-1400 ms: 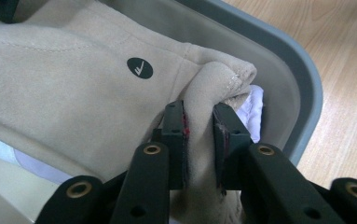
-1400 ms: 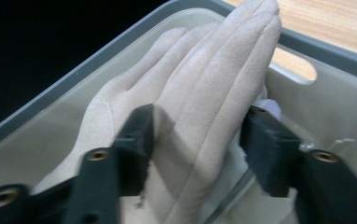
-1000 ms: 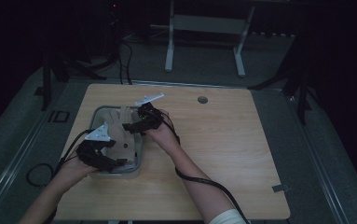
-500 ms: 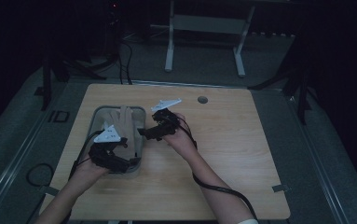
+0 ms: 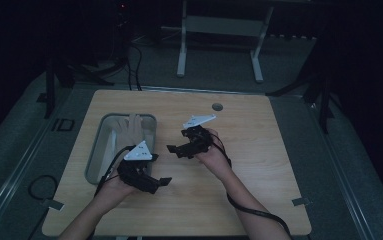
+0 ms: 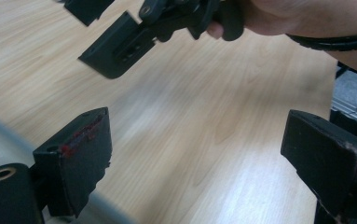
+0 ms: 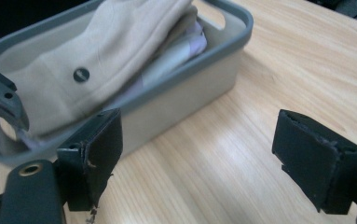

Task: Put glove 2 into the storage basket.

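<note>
- Since the earlier frames, both my hands have come off the grey bin (image 5: 97,155) and shifted toward the table's right side; a second ago my left gripper (image 5: 165,181) sat over the bin's near end and my right gripper (image 5: 171,149) over its middle.
- My left gripper now hangs just past the bin's near right corner, over bare wooden table (image 5: 259,165). Its jaws have just been opening; they stand wide apart with nothing between them, as the left gripper view confirms (image 6: 195,158).
- In that same view, my right gripper (image 6: 115,46) is farther off, above the tabletop, with my right hand (image 6: 278,16) wrapped round its body.
- My right gripper is held to the right of the bin, jaws pointing back toward it. In the right gripper view its jaws are spread wide (image 7: 197,154) and empty, with only table surface between them.
- The bin stands on the left part of the table, apart from both grippers. It holds a folded beige garment (image 7: 97,56) with a dark round button (image 7: 81,74), lying over paler folded cloth (image 7: 176,51).
- The garment rises to about the bin's rim (image 7: 241,18); neither gripper touches it.
- A small round grommet hole (image 5: 217,107) sits near the table's far edge.
</note>
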A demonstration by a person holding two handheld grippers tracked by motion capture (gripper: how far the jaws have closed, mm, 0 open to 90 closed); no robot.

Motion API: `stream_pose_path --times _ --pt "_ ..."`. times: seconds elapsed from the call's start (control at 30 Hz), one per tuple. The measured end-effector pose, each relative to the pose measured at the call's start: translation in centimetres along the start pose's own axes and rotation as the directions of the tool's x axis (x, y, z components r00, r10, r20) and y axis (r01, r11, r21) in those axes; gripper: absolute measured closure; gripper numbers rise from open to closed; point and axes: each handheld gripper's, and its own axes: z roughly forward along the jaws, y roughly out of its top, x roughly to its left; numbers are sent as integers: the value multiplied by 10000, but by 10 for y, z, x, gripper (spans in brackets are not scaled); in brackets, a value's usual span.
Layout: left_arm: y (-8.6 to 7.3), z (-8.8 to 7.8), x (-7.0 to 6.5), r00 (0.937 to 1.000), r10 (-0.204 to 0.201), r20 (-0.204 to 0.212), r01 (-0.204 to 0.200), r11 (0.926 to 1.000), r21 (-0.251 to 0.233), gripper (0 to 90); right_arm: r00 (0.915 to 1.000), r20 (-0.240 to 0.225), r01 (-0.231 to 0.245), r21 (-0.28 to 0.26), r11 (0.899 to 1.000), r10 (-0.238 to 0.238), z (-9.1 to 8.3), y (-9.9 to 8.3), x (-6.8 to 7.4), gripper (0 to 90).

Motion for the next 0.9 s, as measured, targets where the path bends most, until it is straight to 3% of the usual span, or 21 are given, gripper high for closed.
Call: stream_pose_path --times 0.2,0.43,0.67,0.77,0.9 --pt "-1 17 -14 9993 269 253 -270 9996 37 88 10000 52 -23 168 9999 22 -8 -20 -5 157" --pt "-11 41 -28 9943 216 1047 -214 9998 -24 88 9999 28 -132 231 9996 131 -14 -43 -11 158" --pt "-23 62 -39 9917 545 1166 -581 9979 284 88 10000 -31 -86 301 9995 87 -21 -67 -18 161" --pt "-26 67 -40 9907 575 1231 -617 9976 305 88 10000 41 -42 455 9990 41 -25 -81 -21 161" --pt "-30 74 -40 9897 439 1363 -481 9985 273 88 9994 -22 -340 199 9992 340 -31 -97 -27 161"
